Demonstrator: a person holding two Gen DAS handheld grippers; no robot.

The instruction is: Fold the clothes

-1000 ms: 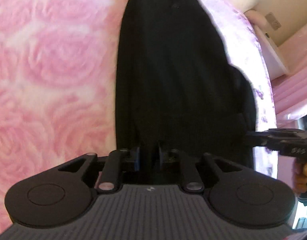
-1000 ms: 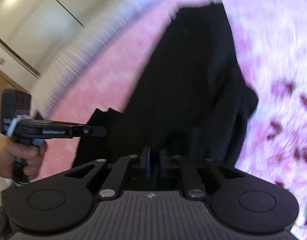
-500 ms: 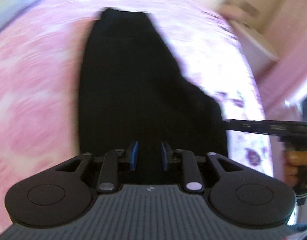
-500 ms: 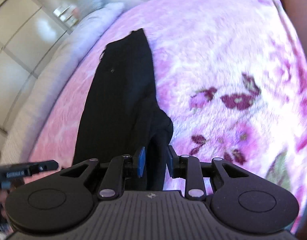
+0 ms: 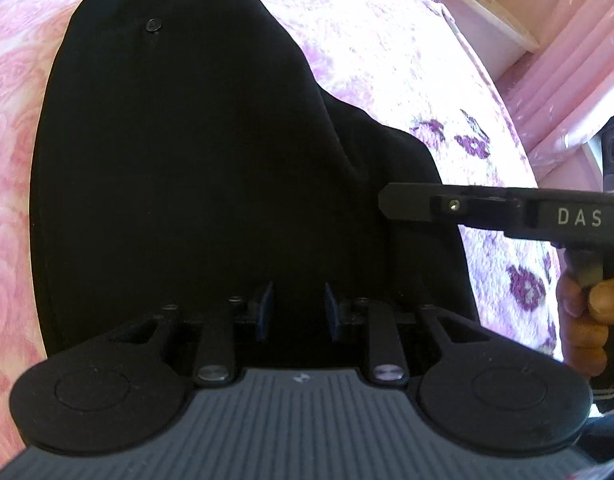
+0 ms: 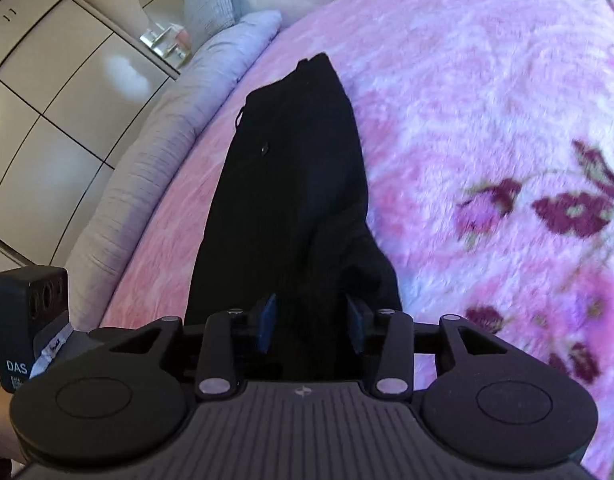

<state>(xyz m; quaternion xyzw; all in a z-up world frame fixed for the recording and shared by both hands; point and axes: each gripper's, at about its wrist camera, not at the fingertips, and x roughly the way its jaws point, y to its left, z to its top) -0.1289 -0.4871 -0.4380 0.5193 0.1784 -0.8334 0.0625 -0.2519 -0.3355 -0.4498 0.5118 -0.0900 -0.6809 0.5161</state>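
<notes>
Black trousers (image 5: 187, 160), folded lengthwise with a button (image 5: 153, 25) near the far end, lie on a pink flowered blanket (image 5: 387, 40). My left gripper (image 5: 298, 312) hovers over their near end. Its jaws are opening, and its blue pads stand apart with black cloth showing in the gap, loose. My right gripper (image 5: 391, 202) reaches in from the right over the bulging side fold, held by a hand (image 5: 587, 312). In the right wrist view the trousers (image 6: 291, 184) stretch away from my right gripper (image 6: 311, 324). Its jaws are opening too, pads wide of the cloth.
A long grey pillow (image 6: 167, 160) lines the blanket's (image 6: 487, 100) left edge, with white wardrobe doors (image 6: 47, 100) behind it. A white bedside unit (image 5: 487, 12) and pink padded panels (image 5: 567, 60) stand beyond the bed's right side. The left tool's camera housing (image 6: 27, 320) shows at lower left.
Both pairs of pads, close together on the cloth a second ago, have spread apart. The right gripper has swung in closer over the trousers' side fold, and both views have shifted along the garment.
</notes>
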